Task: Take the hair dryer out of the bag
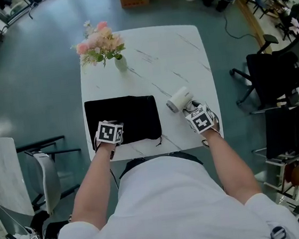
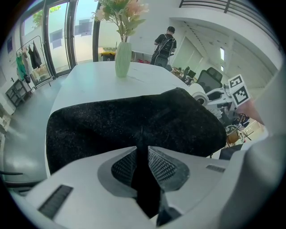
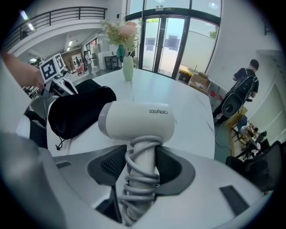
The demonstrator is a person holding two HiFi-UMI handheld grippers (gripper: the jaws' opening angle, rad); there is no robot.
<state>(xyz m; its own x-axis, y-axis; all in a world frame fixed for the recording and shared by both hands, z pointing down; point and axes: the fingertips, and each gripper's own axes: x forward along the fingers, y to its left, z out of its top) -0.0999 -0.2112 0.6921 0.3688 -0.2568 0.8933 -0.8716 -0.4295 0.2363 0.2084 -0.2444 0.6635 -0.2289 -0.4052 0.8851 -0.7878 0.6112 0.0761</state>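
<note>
The black cloth bag [image 1: 122, 119] lies flat on the white table [image 1: 147, 52], near its front left. My left gripper [image 1: 109, 132] is shut on the bag's near edge [image 2: 134, 125], a fold of black cloth pinched between its pads [image 2: 163, 167]. The white hair dryer [image 1: 179, 99] is out of the bag, to its right. My right gripper [image 1: 196, 111] is shut on the hair dryer's handle [image 3: 143, 165], which has the white cord wound around it. The dryer's barrel [image 3: 136, 120] points sideways, with the bag [image 3: 78, 109] at its left.
A vase of pink flowers [image 1: 120, 62] stands at the table's back left. Black office chairs [image 1: 273, 75] stand to the right of the table, and a white chair [image 1: 5, 170] to its left. A person [image 3: 243, 87] stands far off by the glass doors.
</note>
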